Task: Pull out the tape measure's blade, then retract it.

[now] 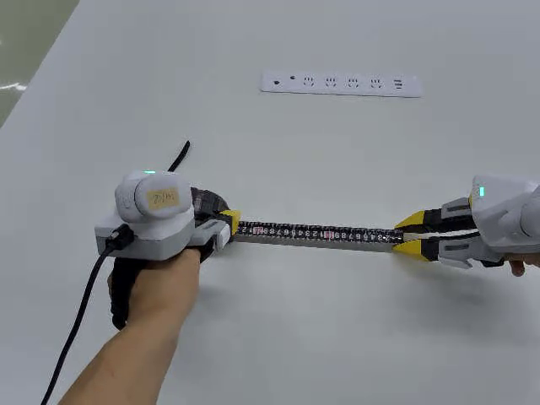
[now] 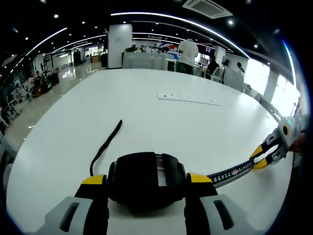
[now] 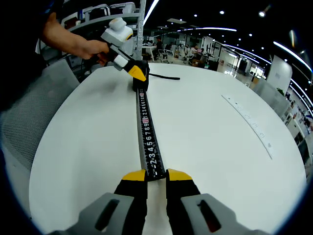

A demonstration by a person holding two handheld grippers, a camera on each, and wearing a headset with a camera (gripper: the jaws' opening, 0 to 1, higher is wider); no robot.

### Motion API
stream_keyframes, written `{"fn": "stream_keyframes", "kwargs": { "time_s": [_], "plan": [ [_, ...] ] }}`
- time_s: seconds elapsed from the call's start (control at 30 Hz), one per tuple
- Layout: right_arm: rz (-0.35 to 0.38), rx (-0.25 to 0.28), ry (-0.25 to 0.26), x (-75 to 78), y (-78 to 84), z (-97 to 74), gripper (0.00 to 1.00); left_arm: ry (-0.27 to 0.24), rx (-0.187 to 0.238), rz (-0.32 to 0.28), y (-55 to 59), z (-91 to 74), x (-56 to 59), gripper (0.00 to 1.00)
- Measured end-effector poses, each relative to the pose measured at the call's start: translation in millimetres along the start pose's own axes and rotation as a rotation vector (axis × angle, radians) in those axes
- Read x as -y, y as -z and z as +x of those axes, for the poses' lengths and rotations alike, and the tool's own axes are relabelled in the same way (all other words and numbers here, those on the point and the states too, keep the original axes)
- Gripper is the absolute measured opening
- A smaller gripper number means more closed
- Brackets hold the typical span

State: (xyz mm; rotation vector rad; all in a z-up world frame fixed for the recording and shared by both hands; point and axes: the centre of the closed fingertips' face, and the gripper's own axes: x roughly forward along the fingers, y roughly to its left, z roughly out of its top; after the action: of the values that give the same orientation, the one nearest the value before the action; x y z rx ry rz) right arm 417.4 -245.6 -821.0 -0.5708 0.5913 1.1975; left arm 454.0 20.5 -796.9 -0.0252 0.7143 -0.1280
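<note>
White worktop (image 1: 278, 354), open-plan office behind, seen from both gripper views.

- Toward the left edge: left gripper (image 1: 226, 226), jaws clamped on the flat sides of the black tape measure case (image 2: 146, 169). The case sits on the worktop. Its wrist strap (image 2: 105, 144) trails away toward the far edge.
- Middle: blade (image 1: 321, 232) drawn out, running straight and low over the worktop from case to right gripper, numbers up.
- Toward the right edge: right gripper (image 1: 413, 234), jaws pinched together on the blade's tip.
- Far edge: white power strip (image 1: 341, 83), well apart from the work.

Handling, as judged: case looks rigid and blocky, so a side grip should hold. Blade looks like thin, springy steel that would kink if bent or twisted. Best taken at the tip. It is probably spring-loaded, so walk the tip back to the case rather than letting go.
</note>
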Motion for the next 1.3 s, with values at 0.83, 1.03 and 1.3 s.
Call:
{"fn": "stream_keyframes", "kwargs": {
  "time_s": [0.83,1.03,1.3],
  "plan": [
    [0.009,0.02,-0.022,-4.0,-15.5,14.7,0.12,0.013,-0.006,-0.003,-0.2,0.8,-0.1,0.6],
    [0.011,0.02,-0.026,-5.9,-17.5,18.3,0.12,0.013,-0.002,0.002,0.0,0.6,0.0,0.6],
    [0.015,0.032,-0.029,-6.8,-25.0,24.6,0.12,0.018,0.005,-0.015,-0.4,0.3,-0.6,0.6]
  ]
}}
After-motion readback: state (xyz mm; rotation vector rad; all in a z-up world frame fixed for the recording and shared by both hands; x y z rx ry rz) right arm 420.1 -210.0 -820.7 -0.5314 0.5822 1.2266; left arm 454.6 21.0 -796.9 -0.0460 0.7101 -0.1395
